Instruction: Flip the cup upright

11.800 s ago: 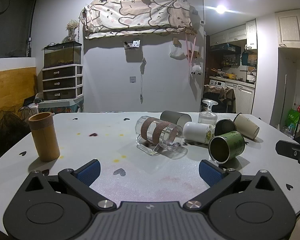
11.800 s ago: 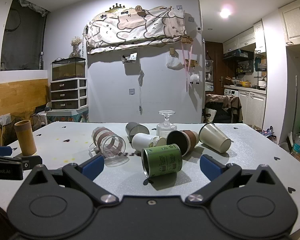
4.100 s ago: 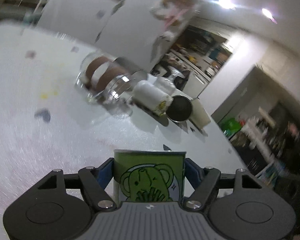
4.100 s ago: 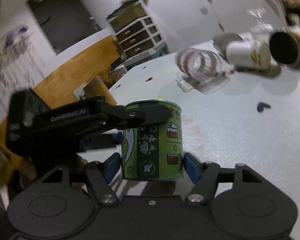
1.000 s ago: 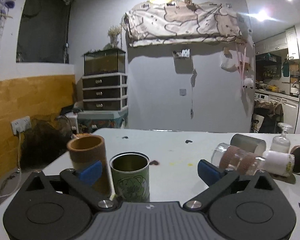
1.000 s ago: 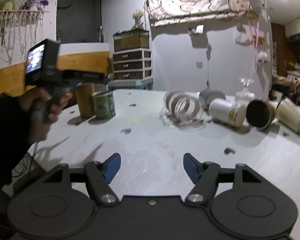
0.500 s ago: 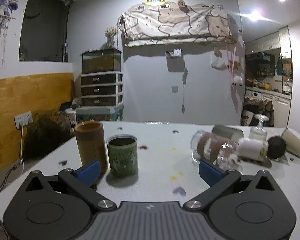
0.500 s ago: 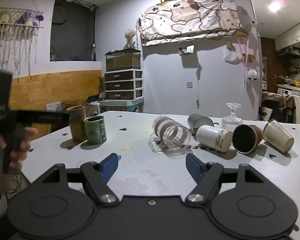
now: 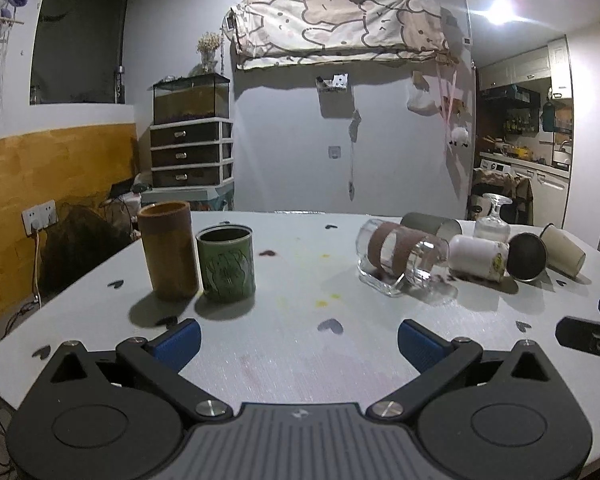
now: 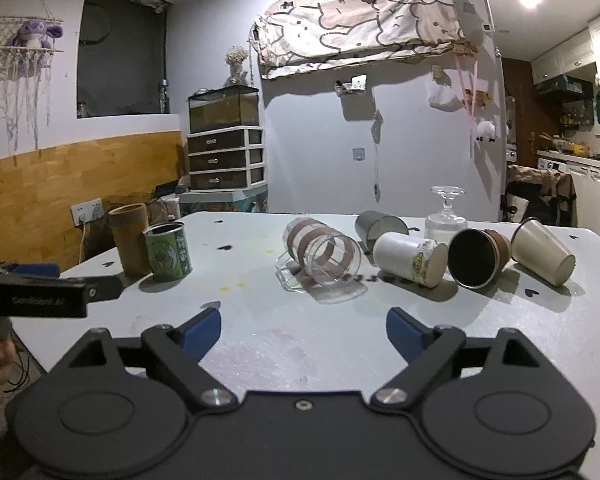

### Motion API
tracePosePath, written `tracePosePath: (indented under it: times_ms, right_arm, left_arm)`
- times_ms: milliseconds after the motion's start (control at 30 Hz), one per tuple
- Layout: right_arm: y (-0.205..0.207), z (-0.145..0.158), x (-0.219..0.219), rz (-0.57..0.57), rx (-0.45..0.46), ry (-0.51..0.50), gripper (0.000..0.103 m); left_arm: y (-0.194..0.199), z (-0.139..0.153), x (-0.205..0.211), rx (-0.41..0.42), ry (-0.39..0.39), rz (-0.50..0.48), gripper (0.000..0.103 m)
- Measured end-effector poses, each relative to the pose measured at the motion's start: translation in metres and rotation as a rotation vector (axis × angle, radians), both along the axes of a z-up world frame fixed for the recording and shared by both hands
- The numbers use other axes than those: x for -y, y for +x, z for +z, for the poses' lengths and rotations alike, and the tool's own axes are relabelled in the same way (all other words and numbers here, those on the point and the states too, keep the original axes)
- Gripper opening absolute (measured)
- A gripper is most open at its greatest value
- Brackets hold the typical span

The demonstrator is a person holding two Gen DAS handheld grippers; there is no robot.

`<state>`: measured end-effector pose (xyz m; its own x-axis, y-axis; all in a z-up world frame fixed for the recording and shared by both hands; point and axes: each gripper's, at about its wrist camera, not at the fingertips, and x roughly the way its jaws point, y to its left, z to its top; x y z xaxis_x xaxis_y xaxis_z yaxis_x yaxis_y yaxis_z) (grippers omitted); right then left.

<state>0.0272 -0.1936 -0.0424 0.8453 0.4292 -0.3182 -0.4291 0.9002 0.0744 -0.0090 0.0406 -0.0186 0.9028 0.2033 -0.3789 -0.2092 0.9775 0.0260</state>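
Note:
The green cup (image 9: pixel 226 265) stands upright on the white table (image 9: pixel 300 360), next to an upright brown cylinder cup (image 9: pixel 168 250); both also show in the right wrist view, the green cup (image 10: pixel 168 251) and the brown one (image 10: pixel 130 238). Several cups lie on their sides: a clear glass mug with brown bands (image 10: pixel 320 256), a white cup (image 10: pixel 408 258), a dark-mouthed brown cup (image 10: pixel 476 252), a cream cup (image 10: pixel 542 250), a grey cup (image 10: pixel 378 226). My left gripper (image 9: pixel 298 338) is open and empty. My right gripper (image 10: pixel 302 332) is open and empty.
A stemmed glass (image 10: pixel 446 212) stands upside down behind the lying cups. The table's left edge (image 9: pixel 40 312) is close to the upright cups. The left gripper's body (image 10: pixel 48 290) shows at the left of the right wrist view. A drawer unit (image 9: pixel 192 152) stands behind.
Both grippers have pulled back from the table a little. The green cup stands free beside the brown cylinder; the lying cups have not moved.

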Motion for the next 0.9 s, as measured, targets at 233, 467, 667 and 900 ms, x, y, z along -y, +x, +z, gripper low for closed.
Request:
tracePosePath:
  times_ms: [233, 467, 667, 900]
  right_arm:
    - [0.0037, -0.0037, 0.0023, -0.035, -0.014, -0.006, 0.098]
    - [0.0045, -0.0057, 0.0030, -0.046, -0.017, -0.014, 0.103]
    - [0.0048, -0.0057, 0.0028, -0.048, -0.020, -0.014, 0.103]
    - [0.0049, -0.0059, 0.0027, -0.048, -0.020, -0.015, 0.103]
  left_arm:
    - [-0.0013, -0.0045, 0.0025, -0.013, -0.011, -0.004, 0.103]
    - [-0.0011, -0.0063, 0.0056, -0.021, -0.007, -0.008, 0.103]
    - [-0.0007, -0.0070, 0.0061, -0.025, -0.007, -0.008, 0.103]
    - [-0.0005, -0.0083, 0.0062, -0.029, -0.008, -0.007, 0.103]
